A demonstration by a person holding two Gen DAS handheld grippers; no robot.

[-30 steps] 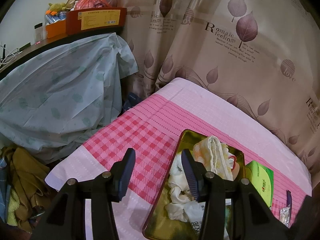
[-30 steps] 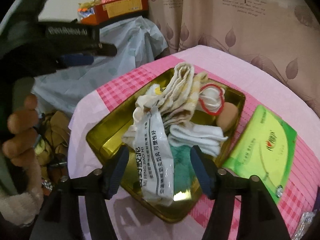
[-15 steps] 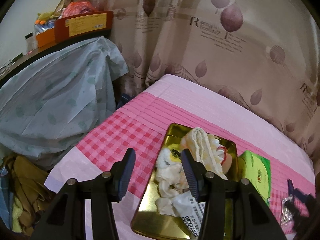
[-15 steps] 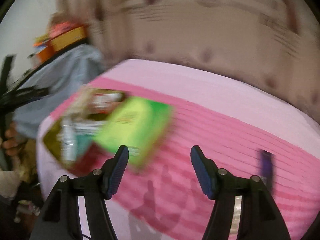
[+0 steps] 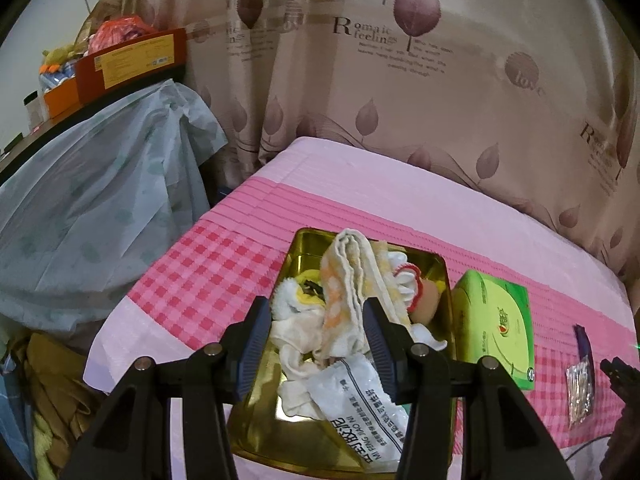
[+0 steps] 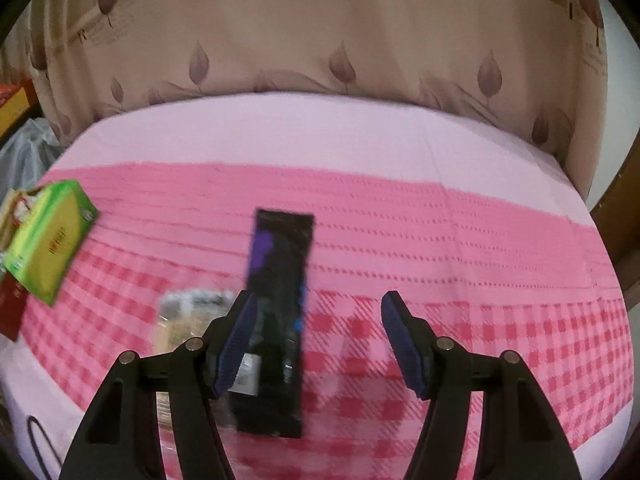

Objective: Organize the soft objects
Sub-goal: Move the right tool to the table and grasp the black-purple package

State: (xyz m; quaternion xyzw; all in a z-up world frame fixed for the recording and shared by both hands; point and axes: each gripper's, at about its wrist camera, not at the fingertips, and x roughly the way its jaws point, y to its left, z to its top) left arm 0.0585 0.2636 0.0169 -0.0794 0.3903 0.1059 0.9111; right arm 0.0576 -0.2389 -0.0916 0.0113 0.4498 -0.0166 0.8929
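A gold tray [image 5: 304, 242] on the pink checked bed cover holds a folded yellow-and-white towel [image 5: 348, 276], white socks [image 5: 292, 328], a white printed packet [image 5: 360, 400] and a beige sponge [image 5: 424, 300]. My left gripper [image 5: 316, 304] hovers open above the tray, its fingers framing the towel without touching it. A green tissue pack [image 5: 496, 328] lies right of the tray. My right gripper [image 6: 318, 300] is open over the cover. A black-and-purple packet [image 6: 280, 280] lies below it, by the left finger. A clear bag of cotton swabs [image 6: 188, 320] lies left of that packet.
A leaf-printed curtain [image 5: 400, 80] hangs behind the bed. At the left, a pale plastic sheet [image 5: 88, 200] drapes furniture under a shelf with orange boxes [image 5: 132, 60]. Clothes [image 5: 52, 380] are piled on the floor. A black cable [image 6: 36, 436] loops at the bed's near edge.
My right gripper swung fast from above the tray to the right, over the black packet. My left gripper shifted a little, so the tray now sits between its fingers. Both openings look unchanged.
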